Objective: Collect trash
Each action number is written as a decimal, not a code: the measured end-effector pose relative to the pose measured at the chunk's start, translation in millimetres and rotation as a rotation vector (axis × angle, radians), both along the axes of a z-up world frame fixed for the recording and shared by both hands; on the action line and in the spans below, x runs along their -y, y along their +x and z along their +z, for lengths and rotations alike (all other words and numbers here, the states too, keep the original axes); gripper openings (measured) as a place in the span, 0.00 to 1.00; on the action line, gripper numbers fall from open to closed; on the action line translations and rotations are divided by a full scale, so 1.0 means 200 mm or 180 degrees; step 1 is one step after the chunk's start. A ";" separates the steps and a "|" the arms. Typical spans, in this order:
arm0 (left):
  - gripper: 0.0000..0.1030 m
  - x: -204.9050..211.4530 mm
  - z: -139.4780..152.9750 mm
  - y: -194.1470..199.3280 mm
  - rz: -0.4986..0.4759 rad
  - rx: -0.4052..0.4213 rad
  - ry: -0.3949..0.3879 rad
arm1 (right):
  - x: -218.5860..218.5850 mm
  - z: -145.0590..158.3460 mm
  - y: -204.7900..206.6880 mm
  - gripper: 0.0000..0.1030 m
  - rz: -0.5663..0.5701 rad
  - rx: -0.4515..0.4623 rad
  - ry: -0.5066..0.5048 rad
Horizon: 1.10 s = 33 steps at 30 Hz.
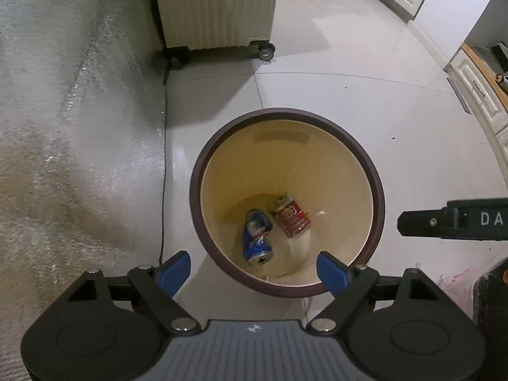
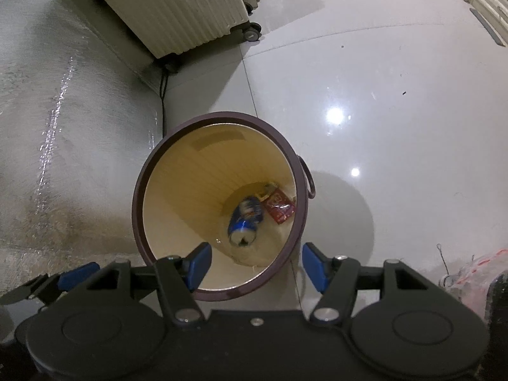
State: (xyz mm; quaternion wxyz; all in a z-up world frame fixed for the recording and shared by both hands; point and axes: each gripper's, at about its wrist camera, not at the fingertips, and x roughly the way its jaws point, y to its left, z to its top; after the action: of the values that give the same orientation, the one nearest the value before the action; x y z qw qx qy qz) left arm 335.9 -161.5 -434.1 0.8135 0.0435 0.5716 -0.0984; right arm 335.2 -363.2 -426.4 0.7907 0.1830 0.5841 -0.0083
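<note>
Ringing the bin's [image 1: 377,171] rim, bare floor [image 1: 333,95]; suitcase [image 1: 219,6] beyond.

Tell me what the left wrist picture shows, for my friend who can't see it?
A round cream bin with a dark brown rim stands on pale floor tiles, holding a crushed blue drink can and a red packet. The left gripper, blue-padded, hangs open and empty above it. A ribbed cream suitcase on wheels stands behind.
</note>
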 end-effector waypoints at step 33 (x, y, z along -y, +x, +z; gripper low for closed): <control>1.00 -0.14 0.51 -0.32 0.0273 0.0229 0.0245 | 0.03 0.48 -0.44 1.00 0.0229 0.0536 -0.0609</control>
State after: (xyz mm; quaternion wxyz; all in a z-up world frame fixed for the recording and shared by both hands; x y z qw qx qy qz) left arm 271.5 -134.5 -331.1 0.8347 0.0537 0.5466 -0.0398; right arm 246.4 -369.5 -331.4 0.8506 0.0858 0.5183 -0.0202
